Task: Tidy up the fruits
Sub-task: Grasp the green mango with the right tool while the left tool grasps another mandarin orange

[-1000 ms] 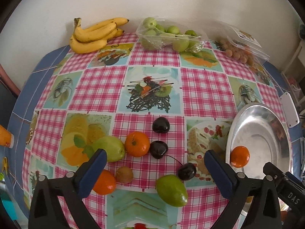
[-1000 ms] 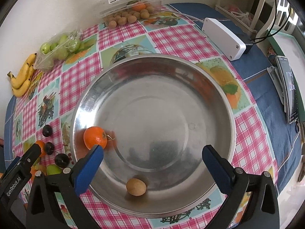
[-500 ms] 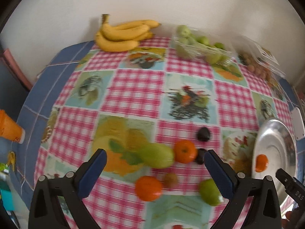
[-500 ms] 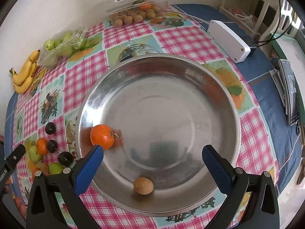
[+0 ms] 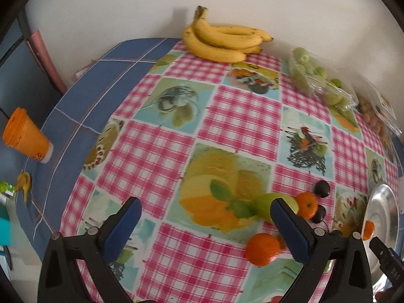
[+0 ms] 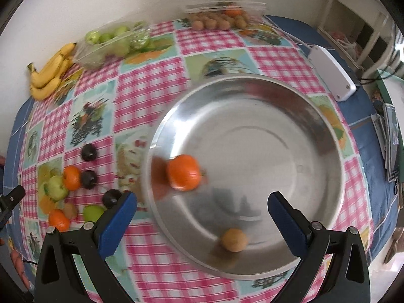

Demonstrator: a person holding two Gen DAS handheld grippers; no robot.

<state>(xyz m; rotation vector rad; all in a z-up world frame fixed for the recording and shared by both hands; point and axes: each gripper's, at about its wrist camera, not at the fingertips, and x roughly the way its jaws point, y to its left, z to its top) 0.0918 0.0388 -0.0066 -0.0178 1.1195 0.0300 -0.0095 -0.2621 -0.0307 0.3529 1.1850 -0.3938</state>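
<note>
A steel bowl (image 6: 315,136) holds a tangerine (image 6: 183,175) and a small brown fruit (image 6: 233,240). My right gripper (image 6: 202,221) is open and empty above the bowl's near side. Left of the bowl lie two tangerines (image 6: 71,177), dark plums (image 6: 89,152), green fruits (image 6: 57,188) and a kiwi (image 6: 70,209). My left gripper (image 5: 205,227) is open and empty over the tablecloth. A tangerine (image 5: 262,249) and a green fruit (image 5: 265,203) lie by its right finger (image 5: 290,229). The bowl's rim (image 5: 381,209) shows at far right.
Bananas (image 5: 222,41), a bag of green fruits (image 5: 318,80) and a box of small brown fruits (image 6: 217,12) stand along the back wall. An orange cup (image 5: 25,136) is at the left edge. A white device (image 6: 333,75) and a phone (image 6: 392,141) lie right of the bowl.
My left gripper has swung left, so the loose fruits now sit at its right. My right gripper has shifted left and back a little over the bowl. Both stay open.
</note>
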